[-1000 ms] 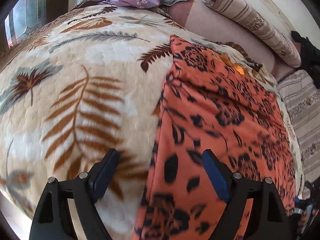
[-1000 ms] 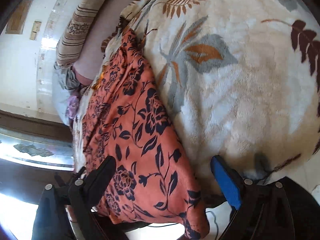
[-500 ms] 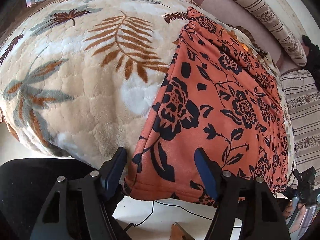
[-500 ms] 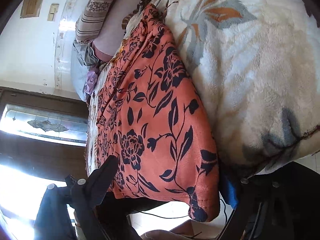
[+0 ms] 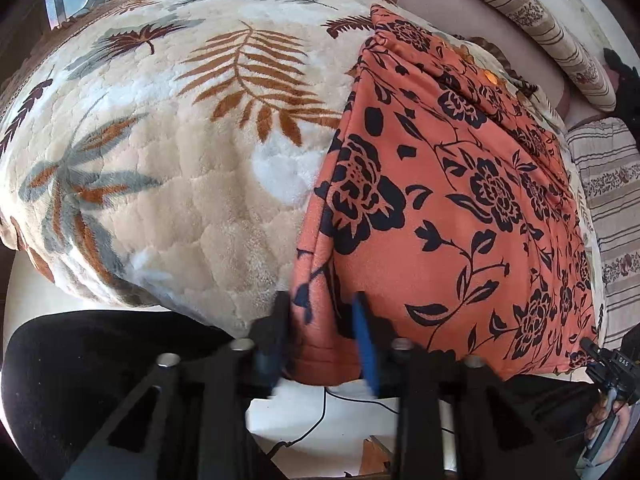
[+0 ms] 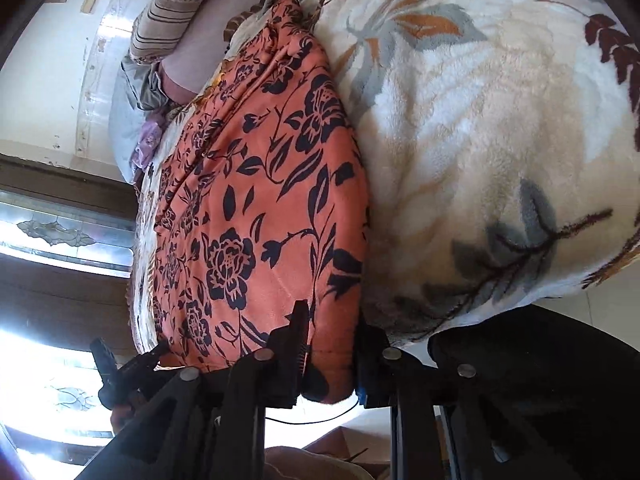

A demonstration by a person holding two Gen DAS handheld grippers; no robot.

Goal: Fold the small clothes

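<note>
An orange garment with a black flower print (image 5: 460, 208) lies spread on a cream leaf-patterned blanket (image 5: 168, 168), its near hem hanging over the bed's edge. My left gripper (image 5: 320, 320) is shut on the hem's left corner. In the right wrist view the same garment (image 6: 260, 208) shows, and my right gripper (image 6: 332, 340) is shut on the hem's right corner. The other gripper appears at the frame edge in each view, at the far right in the left wrist view (image 5: 608, 364) and at the lower left in the right wrist view (image 6: 120, 364).
Striped pillows (image 5: 532, 16) and a pinkish cushion lie at the head of the bed. A pile of grey and lilac clothes (image 6: 136, 112) sits at the far end. A thin black cable (image 5: 320, 412) runs on the pale floor below the bed edge.
Both grippers moved back to the bed's near edge and closed from open onto the garment's hem corners.
</note>
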